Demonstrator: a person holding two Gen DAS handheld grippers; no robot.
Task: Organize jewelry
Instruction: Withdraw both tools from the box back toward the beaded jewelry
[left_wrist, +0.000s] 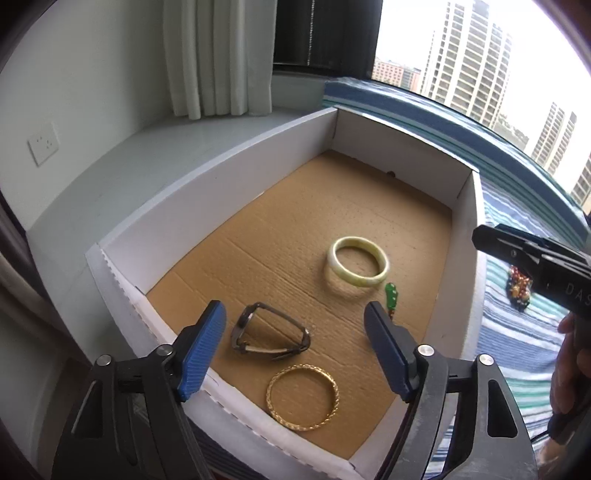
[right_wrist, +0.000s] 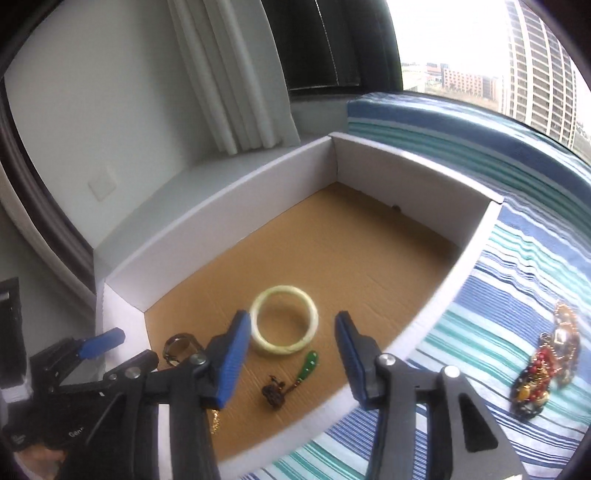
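A: How far along is the tidying, would you say?

B: Most of the way, I'd judge. Four pieces already lie in the box (left_wrist: 221, 158) on its brown cardboard floor: a pale jade bangle (left_wrist: 357, 266) towards the right, a dark watch (left_wrist: 271, 336) near the front, a gold bangle (left_wrist: 302, 397) nearest of all, and a small green pendant (right_wrist: 308, 365) with a dark beaded cord just beside the jade bangle.

A: And what is left?

B: One heap of beads (right_wrist: 546, 365), red and gold, lies outside on the striped bed cover (right_wrist: 498, 280), to the right of the box and well apart from its wall. I can't tell how many pieces it holds.

A: Are the tools carrying anything?

B: No. The left gripper (left_wrist: 295, 328) has its jaws spread wide, with the watch lying on the box floor between and beyond them, untouched. The right gripper (right_wrist: 291, 343) has its jaws about halfway apart and empty, hanging above the pendant and the near edge of the jade bangle.

A: So the next step?

B: Probably the right one goes over for the beads, since they lie on its side.
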